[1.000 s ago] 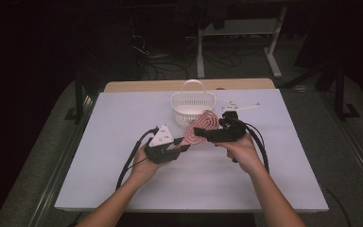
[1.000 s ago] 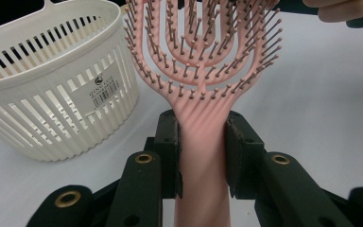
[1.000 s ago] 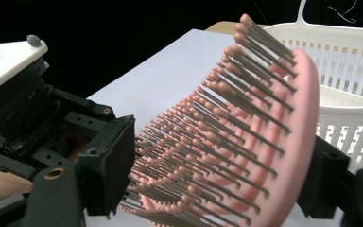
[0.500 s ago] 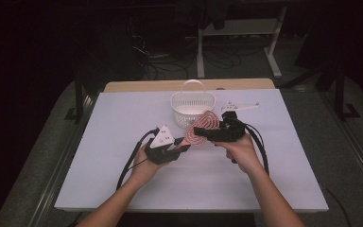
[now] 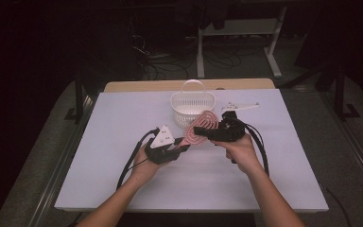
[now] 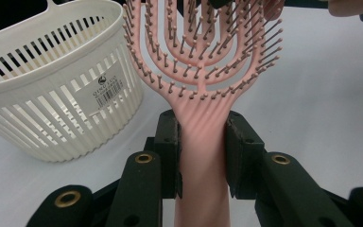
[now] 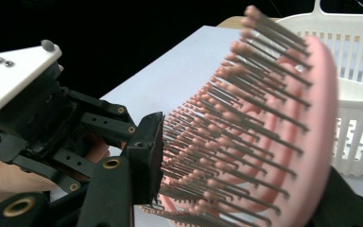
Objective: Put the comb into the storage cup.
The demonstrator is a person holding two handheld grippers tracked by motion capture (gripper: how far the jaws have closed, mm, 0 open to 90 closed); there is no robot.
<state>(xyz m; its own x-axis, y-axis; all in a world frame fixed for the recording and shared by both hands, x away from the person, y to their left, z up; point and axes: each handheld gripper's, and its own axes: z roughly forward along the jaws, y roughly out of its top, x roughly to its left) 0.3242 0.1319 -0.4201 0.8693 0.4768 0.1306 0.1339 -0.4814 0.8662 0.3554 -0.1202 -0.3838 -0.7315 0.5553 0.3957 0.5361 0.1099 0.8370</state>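
Left gripper has its fingers clamped on the handle of the pink hairbrush, right gripper jaws just closed onto its bristly head. Brush hangs over the table beside the white basket, label reads QINGYUAN I think

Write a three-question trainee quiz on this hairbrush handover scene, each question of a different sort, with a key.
1. True or false: the left gripper clamps the pink hairbrush by its handle.
2. Which stands behind the brush? A) white slotted basket B) metal pot C) cardboard box
3. Which part of the brush sits between the right gripper's jaws?

Key: 1 true. 2 A. 3 its bristled head; those jaws have just been closing.
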